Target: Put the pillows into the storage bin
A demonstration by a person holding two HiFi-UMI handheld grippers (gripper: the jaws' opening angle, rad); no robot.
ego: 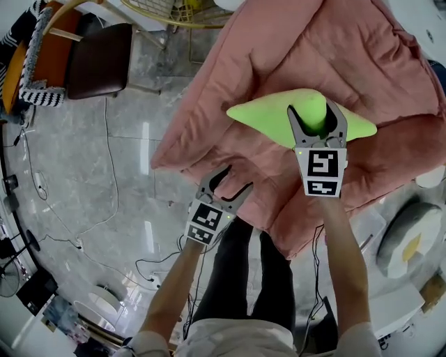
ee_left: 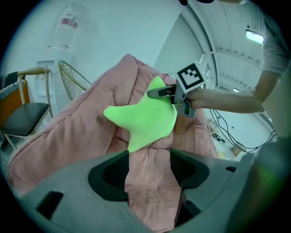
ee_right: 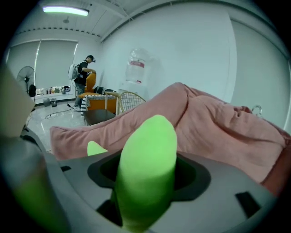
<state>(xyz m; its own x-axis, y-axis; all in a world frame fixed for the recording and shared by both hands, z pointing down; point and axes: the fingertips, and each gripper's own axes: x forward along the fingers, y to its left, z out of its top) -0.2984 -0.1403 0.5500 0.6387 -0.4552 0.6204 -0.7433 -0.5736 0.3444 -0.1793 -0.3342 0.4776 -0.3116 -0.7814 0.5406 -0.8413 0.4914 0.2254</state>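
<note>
A bright green pillow (ego: 275, 111) lies on top of a big pink quilt (ego: 244, 56). My right gripper (ego: 317, 120) is shut on the pillow's near point, and in the right gripper view the green pillow (ee_right: 148, 154) fills the gap between both jaws. My left gripper (ego: 234, 183) stands open lower left over the quilt's near edge, holding nothing. In the left gripper view the pink quilt (ee_left: 68, 132) shows between the open jaws of the left gripper (ee_left: 150, 168). Beyond them sits the green pillow (ee_left: 145, 120) with the right gripper (ee_left: 157, 93) on its far side. No storage bin is visible.
A dark-seated chair (ego: 97, 59) and an orange striped chair (ego: 38, 63) stand at upper left on the grey floor. Cables (ego: 104, 174) trail across the floor. A gold wire frame (ego: 174, 10) stands behind the quilt. Round cushions (ego: 408, 240) lie at right. A person (ee_right: 84, 73) stands far off.
</note>
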